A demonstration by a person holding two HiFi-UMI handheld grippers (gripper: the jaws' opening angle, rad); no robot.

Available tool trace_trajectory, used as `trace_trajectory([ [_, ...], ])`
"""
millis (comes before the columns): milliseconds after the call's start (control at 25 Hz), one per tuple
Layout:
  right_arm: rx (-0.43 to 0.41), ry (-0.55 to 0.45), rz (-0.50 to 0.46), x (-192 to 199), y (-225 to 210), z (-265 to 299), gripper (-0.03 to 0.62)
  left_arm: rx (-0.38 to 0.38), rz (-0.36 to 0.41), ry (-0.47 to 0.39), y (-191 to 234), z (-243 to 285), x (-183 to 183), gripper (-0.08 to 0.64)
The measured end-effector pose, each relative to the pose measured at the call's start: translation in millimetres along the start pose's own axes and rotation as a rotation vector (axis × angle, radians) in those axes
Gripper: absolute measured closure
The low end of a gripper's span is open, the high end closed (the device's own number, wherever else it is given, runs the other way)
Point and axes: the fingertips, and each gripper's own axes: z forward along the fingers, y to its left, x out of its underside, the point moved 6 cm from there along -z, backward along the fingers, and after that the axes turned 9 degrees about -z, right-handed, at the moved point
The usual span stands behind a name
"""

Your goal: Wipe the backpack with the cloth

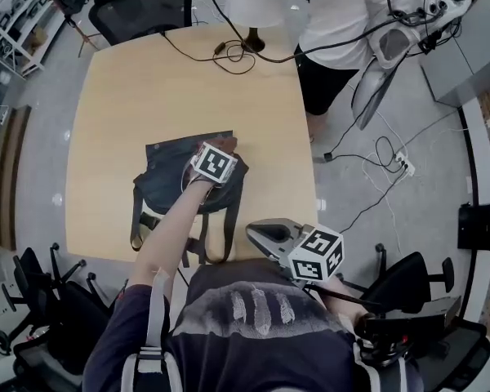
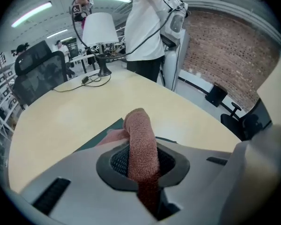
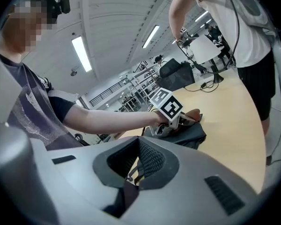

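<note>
**Left tool** (image 2: 141, 159): held at the end of a bare, outstretched forearm, over the far right part of the backpack. Jaws are clamped on the cloth, with a checkered marker cube on top.

**Right tool** (image 3: 135, 168): drawn back near the wearer's body, off the table's near right edge and well apart from the backpack. Jaws stand slightly apart with nothing between them. The shell is smooth grey and the pads are dark and meshed.

**Cloth** (image 2: 143, 142): rust-pink terry with a looped nap, folded into a thick upright band that rises out of the left jaws. Its tip curls toward the far side.

**Backpack** (image 1: 167, 182): dark, soft fabric, lying flat on the near middle of the table. Its webbing straps (image 1: 228, 237) hang over the near edge.

**Table** (image 1: 147, 88): pale wood-look top, smooth, with rounded corners.

**Lamp** (image 1: 252, 0): white conical shade on a dark base at the far edge, with a black cable (image 1: 229, 55) looped beside it.

**Standing person** (image 1: 343, 15): in a white shirt, beyond the far right corner.
</note>
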Motion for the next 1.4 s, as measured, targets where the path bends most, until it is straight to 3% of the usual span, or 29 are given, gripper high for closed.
trace_trajectory([
  [40,-0.001,-0.002,-0.002,-0.7,-0.1,-0.5,0.591,0.023,0.009,-0.001,-6.7,0.4,-3.5,0.503],
  [120,-0.003,-0.005,-0.005,-2.0,-0.8,-1.8,0.591,0.163,-0.048,-0.042,-27.9,-6.6,-15.2,0.503],
  [280,-0.017,-0.007,-0.009,-1.8,-1.9,-3.6,0.591,0.582,-0.352,-0.257,-73.9,-47.8,-50.3,0.503],
  [320,-0.023,-0.005,-0.011,-1.5,-2.1,-3.4,0.591,0.626,-0.418,-0.300,-77.7,-54.7,-55.1,0.503],
  [360,-0.029,-0.002,-0.013,-1.3,-2.2,-3.1,0.591,0.620,-0.454,-0.321,-76.7,-57.4,-55.8,0.503],
  [560,-0.049,0.013,-0.021,0.9,-0.3,-2.1,0.591,0.273,-0.398,-0.246,-37.6,-36.8,-12.3,0.503],
  [640,-0.047,0.017,-0.028,0.3,0.6,1.1,0.591,0.154,-0.307,-0.196,-22.9,-34.5,6.7,0.503],
  [720,-0.059,0.024,-0.041,-2.0,1.7,7.9,0.591,0.039,-0.154,-0.150,-10.1,-38.7,22.9,0.503],
  [840,-0.090,0.048,-0.063,-3.3,2.8,8.9,0.591,-0.079,0.015,-0.122,-8.7,-47.4,38.9,0.503],
  [960,-0.095,0.067,-0.080,-1.5,4.5,5.7,0.591,-0.126,0.095,-0.118,-18.9,-48.7,49.2,0.503],
  [1200,-0.141,0.073,-0.112,-1.5,14.3,6.5,0.591,-0.241,0.106,-0.103,5.4,-75.8,88.1,0.503],
  [1400,-0.188,0.088,-0.132,2.6,21.7,3.2,0.591,-0.344,0.038,-0.073,36.7,-101.4,131.1,0.503],
])
